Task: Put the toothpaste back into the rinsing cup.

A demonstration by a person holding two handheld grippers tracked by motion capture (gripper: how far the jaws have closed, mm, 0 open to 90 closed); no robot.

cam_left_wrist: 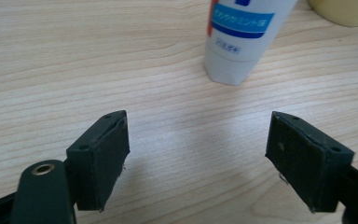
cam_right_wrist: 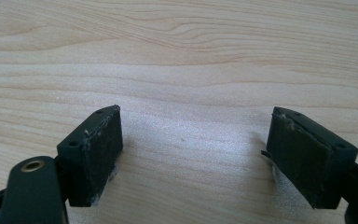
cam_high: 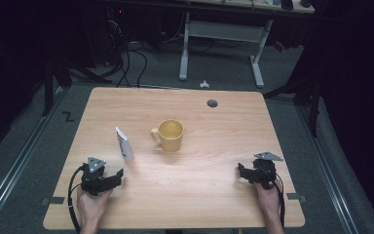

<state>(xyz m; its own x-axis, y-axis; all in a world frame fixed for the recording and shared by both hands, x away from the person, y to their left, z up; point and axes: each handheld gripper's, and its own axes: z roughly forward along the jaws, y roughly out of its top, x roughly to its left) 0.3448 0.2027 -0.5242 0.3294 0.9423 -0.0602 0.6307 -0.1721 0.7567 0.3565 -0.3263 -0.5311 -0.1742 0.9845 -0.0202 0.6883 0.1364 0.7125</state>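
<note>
1. So, the left gripper (cam_high: 117, 176) sits at the near-left part of the table (cam_high: 214, 204), its fingers (cam_left_wrist: 103, 154) spread wide with nothing between them, only bare wood.
2. The white tube (cam_high: 124, 145) with a blue label lies just ahead of that gripper, cap end toward it, not touching the fingers.
3. A yellow mug (cam_high: 169, 135) stands upright near the table's middle, just beside the tube's far end, handle facing the tube.
4. The right gripper (cam_high: 241, 171) rests near-right, well apart from both, fingers open and empty too.
</note>
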